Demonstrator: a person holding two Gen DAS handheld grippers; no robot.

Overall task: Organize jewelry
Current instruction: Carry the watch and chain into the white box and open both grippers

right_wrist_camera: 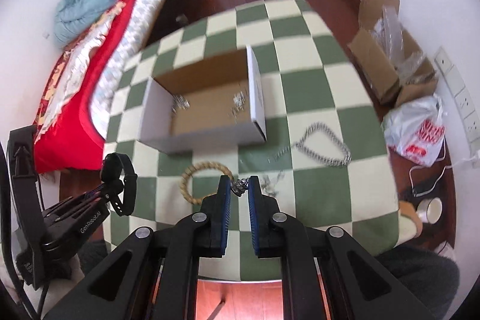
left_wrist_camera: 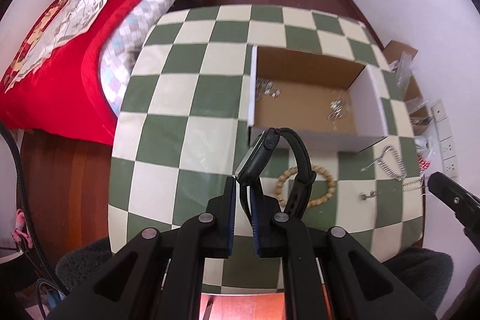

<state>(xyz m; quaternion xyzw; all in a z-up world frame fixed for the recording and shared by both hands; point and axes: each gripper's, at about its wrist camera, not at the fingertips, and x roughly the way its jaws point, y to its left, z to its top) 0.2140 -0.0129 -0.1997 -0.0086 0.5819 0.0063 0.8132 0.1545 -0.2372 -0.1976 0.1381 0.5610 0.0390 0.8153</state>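
The open cardboard box (left_wrist_camera: 303,110) on the checkered table (left_wrist_camera: 180,116) has two small silver jewelry piles (left_wrist_camera: 268,89) inside. Left tool (left_wrist_camera: 243,188) is clamped on a black smartwatch (left_wrist_camera: 261,155), right tool (right_wrist_camera: 239,186) pinches a small silver chain piece (right_wrist_camera: 239,186).

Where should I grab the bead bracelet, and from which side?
Grip the bead bracelet across one strand of its ring, coming straight down from above. It lies flat on the checkered cloth as an open loop, so one finger can drop inside it. Take the left arc; the right gripper and its small silver piece crowd the right.
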